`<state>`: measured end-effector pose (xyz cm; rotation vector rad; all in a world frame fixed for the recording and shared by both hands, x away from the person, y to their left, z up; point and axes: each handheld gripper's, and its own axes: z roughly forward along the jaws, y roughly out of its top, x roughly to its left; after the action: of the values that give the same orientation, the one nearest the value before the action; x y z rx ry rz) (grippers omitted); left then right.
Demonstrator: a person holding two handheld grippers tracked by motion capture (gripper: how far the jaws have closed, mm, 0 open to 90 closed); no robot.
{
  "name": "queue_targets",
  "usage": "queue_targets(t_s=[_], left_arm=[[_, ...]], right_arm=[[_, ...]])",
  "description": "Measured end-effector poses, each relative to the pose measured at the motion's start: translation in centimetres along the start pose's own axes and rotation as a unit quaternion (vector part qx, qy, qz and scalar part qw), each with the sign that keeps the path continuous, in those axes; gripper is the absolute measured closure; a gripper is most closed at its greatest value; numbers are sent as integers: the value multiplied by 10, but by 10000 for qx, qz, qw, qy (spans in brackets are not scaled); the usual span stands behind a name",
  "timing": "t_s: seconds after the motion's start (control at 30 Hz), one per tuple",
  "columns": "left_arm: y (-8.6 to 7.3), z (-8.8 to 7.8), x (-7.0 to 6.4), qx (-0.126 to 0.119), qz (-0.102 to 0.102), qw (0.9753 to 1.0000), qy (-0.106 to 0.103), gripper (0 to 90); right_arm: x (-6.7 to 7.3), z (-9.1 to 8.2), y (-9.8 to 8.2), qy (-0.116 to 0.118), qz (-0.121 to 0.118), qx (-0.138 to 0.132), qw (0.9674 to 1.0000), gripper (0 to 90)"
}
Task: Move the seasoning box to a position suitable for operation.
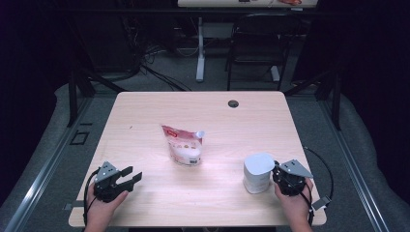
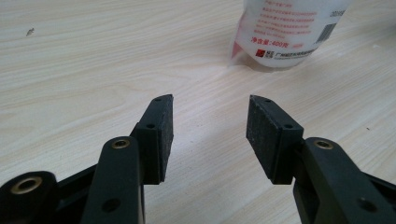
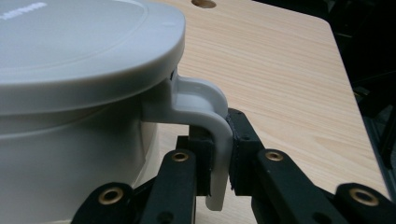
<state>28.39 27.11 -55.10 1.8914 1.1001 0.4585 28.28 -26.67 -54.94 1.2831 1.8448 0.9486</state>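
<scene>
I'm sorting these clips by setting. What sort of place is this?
Probably a lab or recording workspace, not a home: a bare wooden table stands on grey flooring with black curtains around it, loose cables lie on the floor behind, and a black chair sits at another desk beyond.

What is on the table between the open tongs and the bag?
Nothing. In the left gripper view, bare table runs from the left tongs to the bag.
</scene>
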Motion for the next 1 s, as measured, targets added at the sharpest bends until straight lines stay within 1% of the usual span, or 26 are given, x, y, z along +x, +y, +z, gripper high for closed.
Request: queue_targets(t_s=[0.13,0.3,0.33,0.43,0.57,0.67,0.7,0.73,0.77,0.83,1.0], left_arm=[[0,0,0,9,11,10000,-1,517],[0,0,0,9,13,10000,-2,517],[0,0,-1,22,6,10000,0,517],[0,1,-2,-8,15,10000,-7,517],[1,1,-5,2,41,10000,-24,517],[1,2,-6,-8,55,10000,-37,518],[2,2,-7,17,56,10000,-64,518],[2,3,-9,-9,48,10000,-75,518],[2,4,-9,-1,81,9999,-74,519],[2,4,-10,34,103,9999,-103,519],[3,5,-12,17,96,9999,-110,520]], right_arm=[[6,0,1,69,-25,-44,10000,821],[10,-1,2,182,114,-70,9997,821],[11,-2,3,201,78,-51,9998,821],[15,-3,5,267,89,-90,9996,821],[25,-4,8,357,82,-157,9992,821],[34,-4,13,398,-42,-191,9990,821],[38,-4,14,400,-113,-194,9989,821],[41,-4,16,410,-205,-194,9988,821],[44,-4,17,419,-254,-201,9986,821],[50,-3,18,467,-296,-187,9983,821],[62,0,20,559,-325,-177,9978,821]])
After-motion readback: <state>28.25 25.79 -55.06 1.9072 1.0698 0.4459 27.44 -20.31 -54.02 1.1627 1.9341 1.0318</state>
